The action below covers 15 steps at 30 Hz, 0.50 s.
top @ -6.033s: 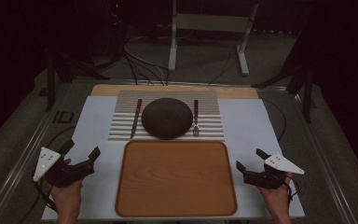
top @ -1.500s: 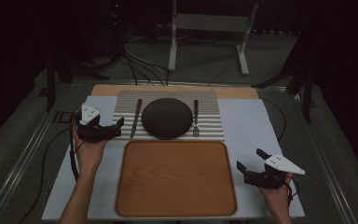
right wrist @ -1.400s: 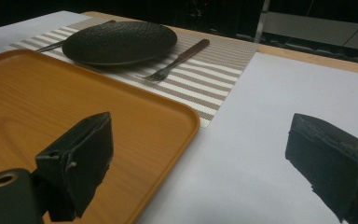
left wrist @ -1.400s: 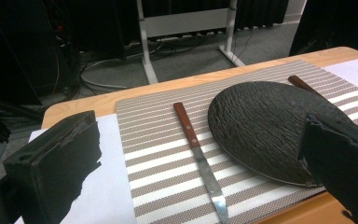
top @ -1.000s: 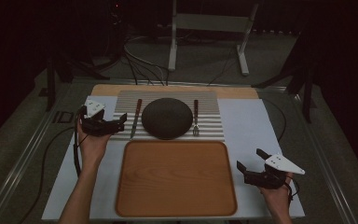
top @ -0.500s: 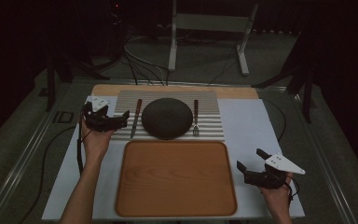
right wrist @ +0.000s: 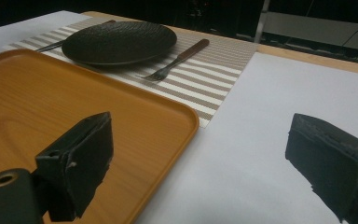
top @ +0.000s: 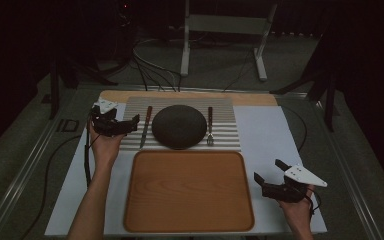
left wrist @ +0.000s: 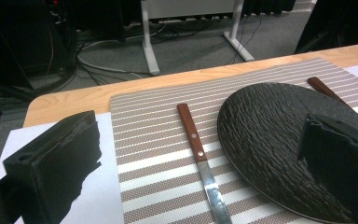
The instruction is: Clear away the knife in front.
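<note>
Your left gripper (top: 125, 123) has its jaws spread wide and holds nothing; it hovers at the left edge of the striped placemat (top: 230, 135), pointing at the knife (top: 145, 126). Your right gripper (top: 266, 176) is likewise released, low over the white sheet (top: 265, 125) just right of the wooden tray (top: 188, 190).

The left gripper view shows what the high view blurs: the knife (left wrist: 199, 156) has a reddish wooden handle with two rivets and a steel blade, lying just beside the dark, rough-textured plate (left wrist: 279, 140), apparently not touching it. The right gripper view gives the fork (right wrist: 175, 59), tines toward you, on the plate's other side, and the tray's raised rim (right wrist: 186, 122).

The knife's blade tip is cut off at the frame's bottom. The counter (top: 190, 96) shows as a wooden strip behind the placemat.
</note>
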Each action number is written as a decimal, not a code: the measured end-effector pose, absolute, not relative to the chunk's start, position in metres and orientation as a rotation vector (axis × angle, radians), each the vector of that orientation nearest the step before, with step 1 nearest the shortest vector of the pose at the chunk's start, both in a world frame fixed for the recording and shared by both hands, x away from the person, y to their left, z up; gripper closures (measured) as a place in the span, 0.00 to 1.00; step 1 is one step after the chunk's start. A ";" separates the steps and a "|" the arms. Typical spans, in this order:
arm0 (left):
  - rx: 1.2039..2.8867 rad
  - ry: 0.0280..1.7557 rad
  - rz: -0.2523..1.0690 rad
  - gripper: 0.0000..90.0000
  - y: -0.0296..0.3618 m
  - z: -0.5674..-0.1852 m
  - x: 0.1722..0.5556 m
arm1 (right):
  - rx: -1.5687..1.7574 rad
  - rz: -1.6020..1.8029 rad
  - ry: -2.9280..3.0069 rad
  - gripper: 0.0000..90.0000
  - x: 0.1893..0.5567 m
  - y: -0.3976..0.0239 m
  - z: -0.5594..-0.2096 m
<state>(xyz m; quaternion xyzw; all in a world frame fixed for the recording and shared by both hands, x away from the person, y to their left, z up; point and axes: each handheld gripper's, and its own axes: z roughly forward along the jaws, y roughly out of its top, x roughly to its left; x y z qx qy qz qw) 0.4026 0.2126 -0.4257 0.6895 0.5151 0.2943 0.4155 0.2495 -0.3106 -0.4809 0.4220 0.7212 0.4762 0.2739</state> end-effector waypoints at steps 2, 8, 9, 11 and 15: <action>1.729 1.300 0.733 0.00 0.212 -0.426 0.405 | 1.135 1.281 1.940 0.08 0.249 -0.311 -0.481; 1.750 1.324 0.738 0.00 0.211 -0.428 0.413 | 1.134 1.281 1.941 0.08 0.250 -0.311 -0.481; 1.750 1.324 0.738 0.00 0.211 -0.428 0.413 | 1.134 1.281 1.941 0.08 0.250 -0.311 -0.481; 1.755 1.330 0.740 0.00 0.211 -0.428 0.415 | 1.135 1.281 1.942 0.08 0.250 -0.311 -0.481; 1.762 1.352 0.742 0.00 0.213 -0.428 0.420 | 1.134 1.281 1.943 0.08 0.250 -0.311 -0.481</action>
